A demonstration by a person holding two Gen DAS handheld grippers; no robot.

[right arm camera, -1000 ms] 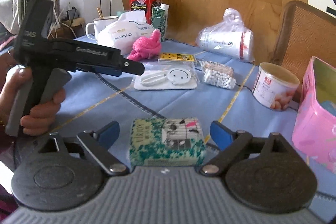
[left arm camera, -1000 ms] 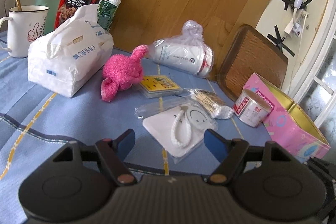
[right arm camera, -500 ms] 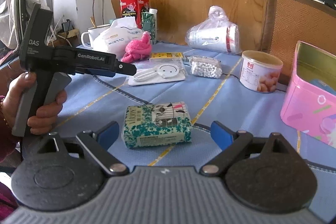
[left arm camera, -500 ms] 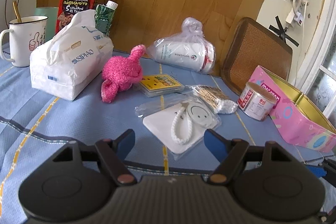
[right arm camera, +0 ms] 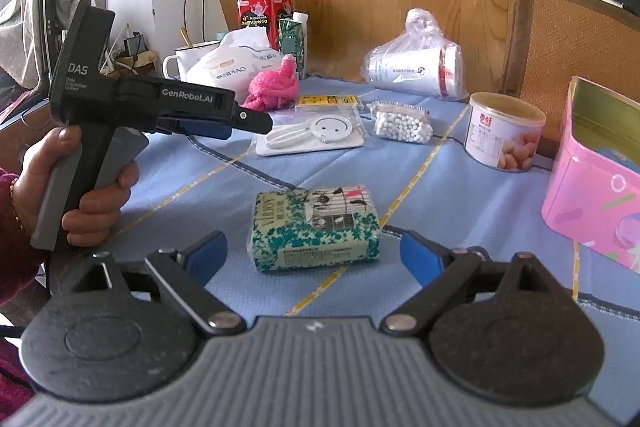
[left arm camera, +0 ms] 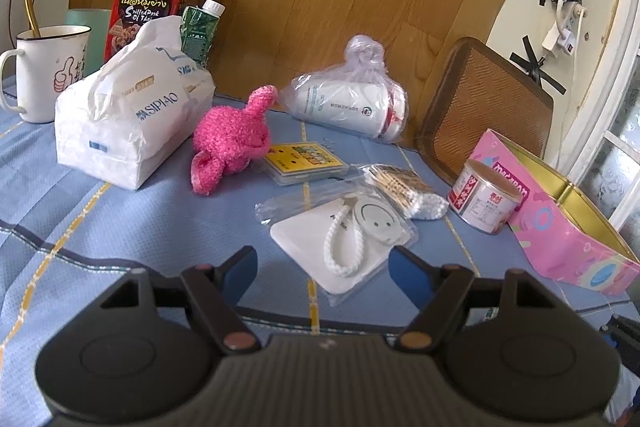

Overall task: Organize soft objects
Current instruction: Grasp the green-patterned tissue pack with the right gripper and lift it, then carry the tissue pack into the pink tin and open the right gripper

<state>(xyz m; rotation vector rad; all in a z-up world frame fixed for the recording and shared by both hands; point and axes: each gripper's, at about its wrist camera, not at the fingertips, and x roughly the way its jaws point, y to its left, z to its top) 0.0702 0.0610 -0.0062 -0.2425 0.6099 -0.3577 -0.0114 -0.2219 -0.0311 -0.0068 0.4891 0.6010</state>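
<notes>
Your right hand-held gripper (right arm camera: 313, 254) is wide open and holds nothing. The small green tissue pack (right arm camera: 314, 227) lies flat on the tabletop (right arm camera: 460, 195), just in front of its jaws. I think this soft pack is your next pick. Slide forward so one blue pad sits on each short end, then squeeze gently so it does not squash. The pink tin box (right arm camera: 596, 171) on your right stands open and looks like a good home for it. Your left hand-held gripper (left arm camera: 322, 265) is open and empty too, near the white pad in a clear bag (left arm camera: 340, 241). The pack says "VIRJOY", I think. The big tissue bag (left arm camera: 128, 123) says "SIPIAO".
</notes>
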